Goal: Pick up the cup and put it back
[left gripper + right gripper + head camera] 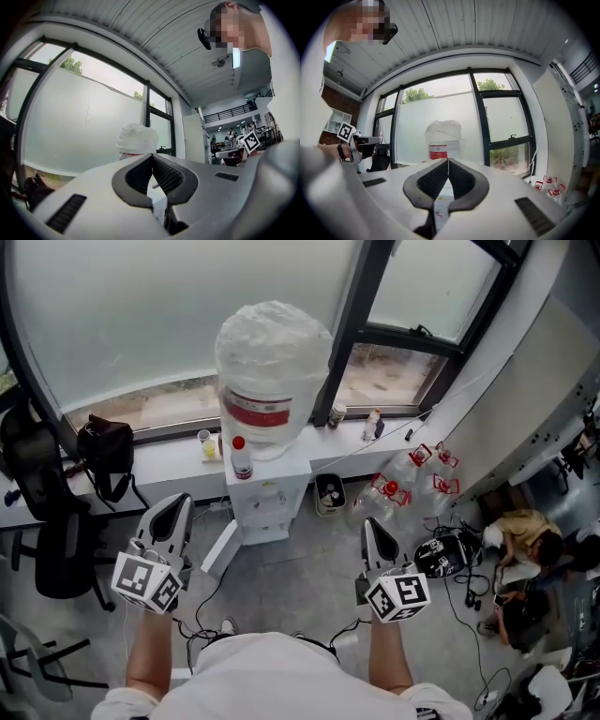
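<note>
A small clear cup (205, 443) stands on the white windowsill, just left of the water dispenser (264, 498). The dispenser carries a big plastic-wrapped bottle (272, 371), which also shows straight ahead as the wrapped bottle (137, 140) in the left gripper view and the wrapped bottle (444, 138) in the right gripper view. My left gripper (178, 502) is held low, left of the dispenser, its jaws shut and empty. My right gripper (372, 525) hangs to the dispenser's right, also shut on nothing. The shut tips show as the left gripper (151, 155) and the right gripper (448, 160).
A red-capped bottle (241, 457) sits on the dispenser top. A black bag (106, 454) lies on the sill and an office chair (47, 521) stands at the left. Empty water jugs (403, 486), a bin (329, 493), a helmet (441, 554) and a crouching person (520, 531) are at the right.
</note>
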### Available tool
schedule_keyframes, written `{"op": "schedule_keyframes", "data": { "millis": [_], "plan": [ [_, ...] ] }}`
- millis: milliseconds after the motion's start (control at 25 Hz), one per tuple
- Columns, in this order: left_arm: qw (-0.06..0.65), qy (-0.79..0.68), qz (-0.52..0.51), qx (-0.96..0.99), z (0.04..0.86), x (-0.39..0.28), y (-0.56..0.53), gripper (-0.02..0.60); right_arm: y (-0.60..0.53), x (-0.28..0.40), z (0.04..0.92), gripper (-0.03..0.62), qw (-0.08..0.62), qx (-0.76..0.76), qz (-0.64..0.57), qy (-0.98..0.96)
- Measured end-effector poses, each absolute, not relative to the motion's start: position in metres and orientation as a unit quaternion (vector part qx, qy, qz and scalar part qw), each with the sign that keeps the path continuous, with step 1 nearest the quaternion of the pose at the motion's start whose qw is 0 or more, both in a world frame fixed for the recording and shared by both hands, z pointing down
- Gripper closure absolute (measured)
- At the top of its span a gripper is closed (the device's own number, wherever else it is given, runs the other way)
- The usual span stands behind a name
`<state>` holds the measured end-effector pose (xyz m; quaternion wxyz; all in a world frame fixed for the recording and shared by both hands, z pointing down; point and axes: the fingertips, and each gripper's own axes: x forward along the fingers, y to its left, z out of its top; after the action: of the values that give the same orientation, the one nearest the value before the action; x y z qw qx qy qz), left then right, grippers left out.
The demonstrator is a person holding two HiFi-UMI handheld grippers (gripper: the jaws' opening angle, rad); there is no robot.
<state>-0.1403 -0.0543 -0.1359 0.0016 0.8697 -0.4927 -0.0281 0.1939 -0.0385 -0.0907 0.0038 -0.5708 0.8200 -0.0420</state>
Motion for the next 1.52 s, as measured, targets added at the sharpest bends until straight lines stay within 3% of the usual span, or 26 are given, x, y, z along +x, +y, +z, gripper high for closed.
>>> {"op": "schedule_keyframes", "data": {
  "millis": [560,840,1520],
  "plan": [
    [-0.021,-0.560,-0.054,0.826,-0.129,-0.208,-0.007,0.557,0.009,0.209,-0.086,0.574,-0.034,-0.638,-0.031,0.769],
    [-0.069,-0.539,-0.066,0.837,-0.162,-0.209,-0.027,0.557,-0.005,0.192,-0.108,0.574,-0.005,-0.645,-0.006,0.764],
    [-0.043,-0.541,-0.072,0.837,-0.142,-0.238,0.002,0.557,0.011,0.137,-0.111,0.574,-0.010,-0.627,0.010,0.779]
  ]
}}
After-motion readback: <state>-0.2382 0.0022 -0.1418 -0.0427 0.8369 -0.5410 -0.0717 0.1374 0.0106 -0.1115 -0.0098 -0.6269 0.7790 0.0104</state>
